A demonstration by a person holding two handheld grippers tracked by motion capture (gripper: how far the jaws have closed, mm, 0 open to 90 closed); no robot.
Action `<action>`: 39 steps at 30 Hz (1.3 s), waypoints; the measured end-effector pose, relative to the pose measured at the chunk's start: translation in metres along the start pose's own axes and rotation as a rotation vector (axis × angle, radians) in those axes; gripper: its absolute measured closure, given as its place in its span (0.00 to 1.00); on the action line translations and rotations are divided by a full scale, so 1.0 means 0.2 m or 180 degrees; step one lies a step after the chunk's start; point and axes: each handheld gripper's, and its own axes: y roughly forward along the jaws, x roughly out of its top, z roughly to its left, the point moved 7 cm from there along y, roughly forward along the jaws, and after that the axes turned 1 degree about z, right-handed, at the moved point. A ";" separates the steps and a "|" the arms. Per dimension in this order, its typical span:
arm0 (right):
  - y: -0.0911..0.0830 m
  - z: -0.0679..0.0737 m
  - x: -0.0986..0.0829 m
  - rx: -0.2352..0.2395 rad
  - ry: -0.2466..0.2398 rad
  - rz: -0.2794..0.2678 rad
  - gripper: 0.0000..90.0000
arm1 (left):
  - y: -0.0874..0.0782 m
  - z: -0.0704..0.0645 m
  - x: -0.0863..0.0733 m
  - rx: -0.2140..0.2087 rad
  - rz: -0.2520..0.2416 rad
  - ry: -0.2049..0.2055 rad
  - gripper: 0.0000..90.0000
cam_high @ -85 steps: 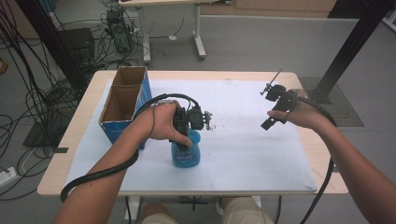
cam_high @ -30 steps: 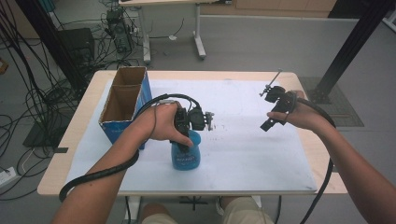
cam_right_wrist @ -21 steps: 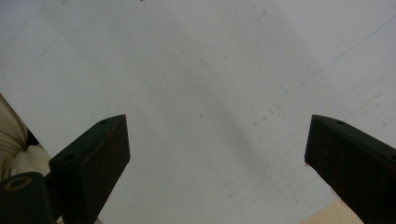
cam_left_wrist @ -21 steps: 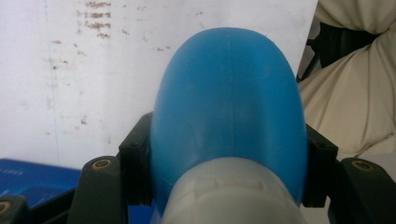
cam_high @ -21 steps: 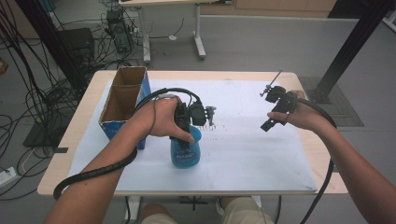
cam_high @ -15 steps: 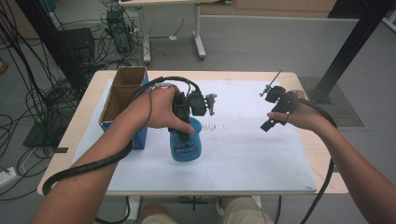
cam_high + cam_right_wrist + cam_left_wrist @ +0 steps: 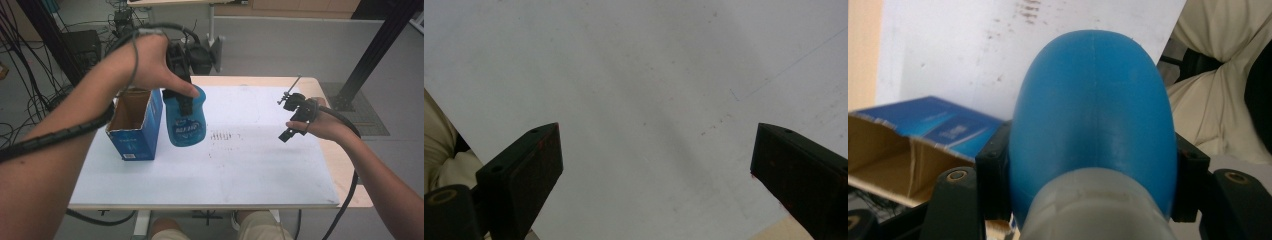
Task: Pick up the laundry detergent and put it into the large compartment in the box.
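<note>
Left of centre in the high view, the left gripper (image 7: pixel 184 102) clamps a blue bottle (image 7: pixel 185 122) aloft beside the open cardboard box (image 7: pixel 134 131); at right, the right gripper (image 7: pixel 290 116) hovers over the white table (image 7: pixel 260 160), jaws wide.

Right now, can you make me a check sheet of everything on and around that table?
Surface: white sheet on a wooden table, with dark specks near the middle.
Job's things: blue bottle lifted off the table; open blue box beside it, nothing seen inside.
Clutter: nothing seen.
Grippers: left gripper shut on the bottle; right gripper open, holding nothing, above the sheet.
Cables: one winds along each forearm; more on the floor at left.
Surroundings: grey floor, black post at right, another table behind.
</note>
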 end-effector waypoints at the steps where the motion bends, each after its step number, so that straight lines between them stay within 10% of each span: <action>1: 0.00 0.00 0.00 -0.0002 -0.0012 0.0001 0.07 | -0.03 0.01 -0.01 0.0013 -0.0010 -0.0051 0.42; 16: -0.02 0.02 0.00 -0.0018 -0.0022 -0.0036 0.07 | -0.39 0.22 -0.19 0.0277 -0.0204 -0.1359 0.42; 39: -0.07 0.06 0.03 -0.0084 -0.0084 -0.0053 0.08 | -0.50 0.51 -0.49 0.0432 -0.0298 -0.3247 0.42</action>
